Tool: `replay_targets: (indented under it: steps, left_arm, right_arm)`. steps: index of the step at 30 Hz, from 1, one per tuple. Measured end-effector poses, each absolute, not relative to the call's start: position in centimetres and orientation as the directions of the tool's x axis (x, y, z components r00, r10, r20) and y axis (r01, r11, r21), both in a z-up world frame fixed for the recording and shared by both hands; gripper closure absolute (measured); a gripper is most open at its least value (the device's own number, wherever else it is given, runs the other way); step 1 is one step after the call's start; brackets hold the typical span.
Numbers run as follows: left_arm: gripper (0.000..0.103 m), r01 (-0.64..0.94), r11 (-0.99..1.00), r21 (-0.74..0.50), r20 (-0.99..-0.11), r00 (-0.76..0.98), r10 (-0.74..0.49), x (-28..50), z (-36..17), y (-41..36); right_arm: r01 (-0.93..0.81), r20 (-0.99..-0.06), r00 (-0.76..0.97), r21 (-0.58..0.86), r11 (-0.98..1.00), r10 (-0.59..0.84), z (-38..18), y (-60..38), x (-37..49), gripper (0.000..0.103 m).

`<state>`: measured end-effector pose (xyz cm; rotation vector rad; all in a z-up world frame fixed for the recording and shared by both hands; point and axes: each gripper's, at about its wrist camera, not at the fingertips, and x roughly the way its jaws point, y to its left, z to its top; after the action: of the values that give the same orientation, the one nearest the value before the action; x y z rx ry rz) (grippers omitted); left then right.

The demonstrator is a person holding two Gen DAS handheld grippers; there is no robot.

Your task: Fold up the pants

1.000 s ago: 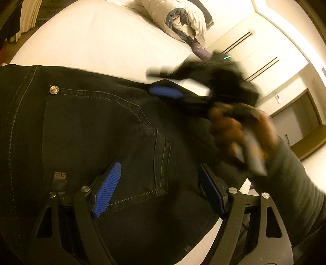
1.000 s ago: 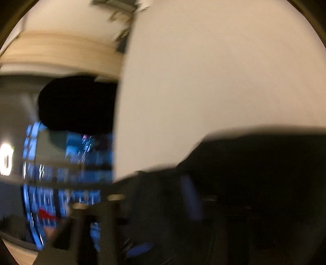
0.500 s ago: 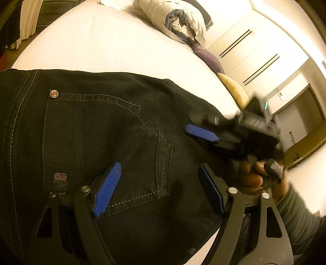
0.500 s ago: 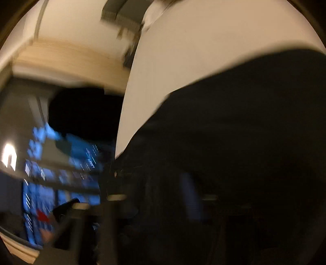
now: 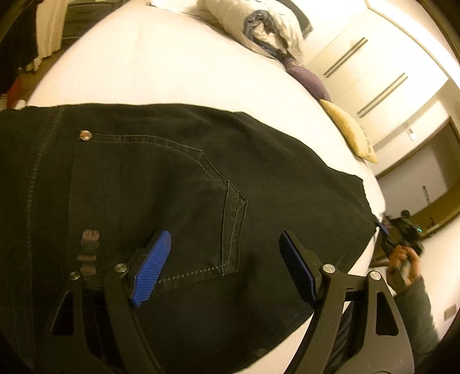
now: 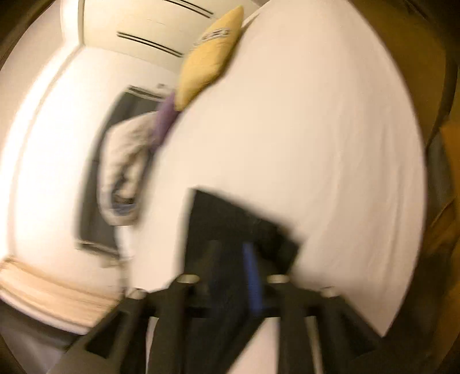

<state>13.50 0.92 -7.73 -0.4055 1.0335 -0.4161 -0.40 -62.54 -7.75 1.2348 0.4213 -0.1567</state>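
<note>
One pair of black denim pants (image 5: 178, 184) lies flat on the white bed sheet (image 5: 161, 69), seat side up: grey contrast stitching, one back pocket (image 5: 155, 207) with a metal rivet (image 5: 86, 134) at its corner, small woven label below it. Fabric is matte and mostly smooth.

Left gripper (image 5: 224, 264): jaws spread wide, two ribbed blue pads (image 5: 152, 270) over the pocket area, nothing clamped.

Right gripper (image 6: 238, 276): right wrist view is motion-blurred, but the fingers sit nearly together with dark pant fabric (image 6: 238, 224) pinched between them, at the hem end near the bed edge.

At the headboard end: one yellow pillow (image 5: 348, 132), one purple pillow (image 5: 307, 80), one bunched cream duvet (image 5: 267, 26).
</note>
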Motion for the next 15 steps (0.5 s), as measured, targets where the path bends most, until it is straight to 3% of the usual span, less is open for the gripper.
replay_targets:
  steps: [1,3,6,8,9,10,12,14,15]
  left_arm:
    - [0.026,0.146,0.849,-0.508,-0.727,0.456,-0.513,13.4,-7.0,0.5]
    - [0.026,0.172,0.848,-0.501,-0.715,0.469,-0.518,13.5,-5.7,-0.8]
    - [0.026,0.237,0.847,-0.476,-0.716,0.455,-0.530,14.6,-4.0,-4.1]
    - [0.026,0.261,0.842,-0.473,-0.722,0.433,-0.540,15.5,-4.0,-5.9]
    - [0.026,0.268,0.837,-0.477,-0.731,0.407,-0.547,16.0,-4.4,-6.9]
    - [0.026,0.260,0.836,-0.483,-0.746,0.377,-0.548,16.5,-5.3,-7.7]
    - [0.026,0.227,0.835,-0.501,-0.776,0.309,-0.549,16.8,-7.5,-8.7]
    - [0.026,0.249,0.839,-0.484,-0.771,0.333,-0.543,15.9,-8.2,-9.0]
    - [0.026,0.263,0.843,-0.469,-0.775,0.335,-0.536,15.5,-8.1,-9.2]
  right_arm:
    - [0.290,-0.363,0.917,0.891,0.349,0.164,-7.5,-60.1,0.8,0.042]
    - [0.235,-0.365,0.880,0.891,0.389,0.303,-7.6,-56.6,3.2,0.041]
    - [0.279,-0.430,0.824,0.875,0.397,0.368,-10.2,-55.2,5.4,0.043]
    - [0.320,-0.458,0.822,0.863,0.390,0.339,-11.7,-56.6,5.0,0.073]
    - [0.360,-0.477,0.823,0.858,0.367,0.307,-12.6,-58.7,3.7,0.098]
    - [0.386,-0.483,0.831,0.858,0.338,0.275,-13.0,-60.2,2.7,0.103]
    - [0.400,-0.459,0.866,0.874,0.276,0.199,-13.5,-62.3,-1.6,0.103]
    - [0.469,-0.500,0.864,0.841,0.269,0.058,-12.0,-65.2,-5.1,0.102]
    - [0.470,-0.491,0.871,0.846,0.250,0.025,-11.4,-66.3,-6.5,0.087]
